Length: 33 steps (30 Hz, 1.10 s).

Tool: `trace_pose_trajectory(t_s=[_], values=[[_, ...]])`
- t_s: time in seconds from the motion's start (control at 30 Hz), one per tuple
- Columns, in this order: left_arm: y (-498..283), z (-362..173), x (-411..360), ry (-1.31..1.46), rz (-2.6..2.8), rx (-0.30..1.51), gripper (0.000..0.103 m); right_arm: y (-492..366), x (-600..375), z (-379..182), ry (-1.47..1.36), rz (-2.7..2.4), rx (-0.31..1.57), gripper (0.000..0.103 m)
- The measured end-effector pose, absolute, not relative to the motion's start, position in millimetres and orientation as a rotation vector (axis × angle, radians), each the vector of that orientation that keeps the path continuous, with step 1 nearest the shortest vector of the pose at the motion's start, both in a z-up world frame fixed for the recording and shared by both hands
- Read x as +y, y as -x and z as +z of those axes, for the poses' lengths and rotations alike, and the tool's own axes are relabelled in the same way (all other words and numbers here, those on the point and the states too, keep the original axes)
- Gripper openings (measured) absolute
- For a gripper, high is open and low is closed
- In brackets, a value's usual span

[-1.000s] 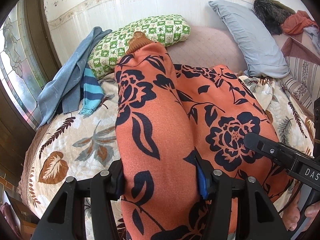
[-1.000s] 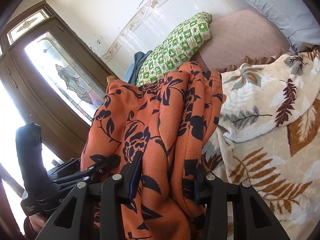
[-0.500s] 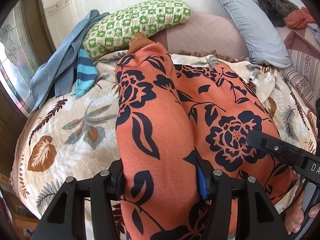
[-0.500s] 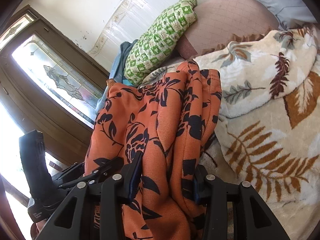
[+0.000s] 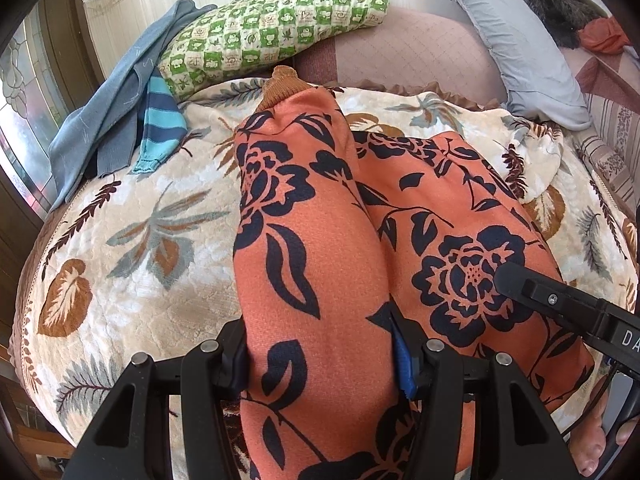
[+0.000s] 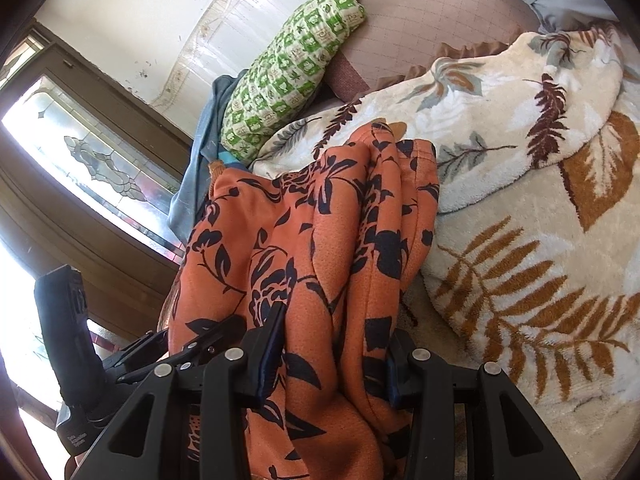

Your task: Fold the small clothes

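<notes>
An orange garment with dark navy flowers (image 5: 304, 240) hangs from both grippers over a cream leaf-print blanket (image 5: 132, 240). Its brown ribbed cuff (image 5: 280, 84) is at the far end, near the pillows. My left gripper (image 5: 320, 360) is shut on one bunched edge of the garment. My right gripper (image 6: 328, 356) is shut on another bunched edge (image 6: 320, 240). The right gripper also shows at the right edge of the left wrist view (image 5: 560, 308). The left gripper shows at the lower left of the right wrist view (image 6: 80, 344).
A green checked pillow (image 5: 272, 28), a pink cushion (image 5: 412, 52) and a grey-blue pillow (image 5: 516, 40) lie along the wall. A blue garment and a striped one (image 5: 160, 120) lie at the blanket's far left. A glazed door (image 6: 88, 160) stands to the left.
Both grippers have tipped downward and moved forward with the orange garment, so more of the blanket shows. The grips have not changed.
</notes>
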<state>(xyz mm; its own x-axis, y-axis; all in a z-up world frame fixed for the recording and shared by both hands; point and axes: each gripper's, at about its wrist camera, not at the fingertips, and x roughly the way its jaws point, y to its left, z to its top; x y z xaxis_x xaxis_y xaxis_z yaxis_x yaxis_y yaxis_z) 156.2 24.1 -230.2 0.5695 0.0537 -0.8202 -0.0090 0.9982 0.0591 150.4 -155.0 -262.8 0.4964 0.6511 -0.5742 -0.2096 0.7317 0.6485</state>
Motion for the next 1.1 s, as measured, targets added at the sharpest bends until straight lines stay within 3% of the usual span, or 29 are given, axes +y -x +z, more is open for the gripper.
trace_pose_trajectory(t_s=[0.8,1.1], values=[[-189,-257,29,-0.028,0.040,1.006,0.058,-173,-152,-282,-0.572,0.479,0.939,0.044],[-191,-264,34,-0.008,0.026,1.021,0.064,-179,-151,-293,-0.567,0.446,0.986,0.044]])
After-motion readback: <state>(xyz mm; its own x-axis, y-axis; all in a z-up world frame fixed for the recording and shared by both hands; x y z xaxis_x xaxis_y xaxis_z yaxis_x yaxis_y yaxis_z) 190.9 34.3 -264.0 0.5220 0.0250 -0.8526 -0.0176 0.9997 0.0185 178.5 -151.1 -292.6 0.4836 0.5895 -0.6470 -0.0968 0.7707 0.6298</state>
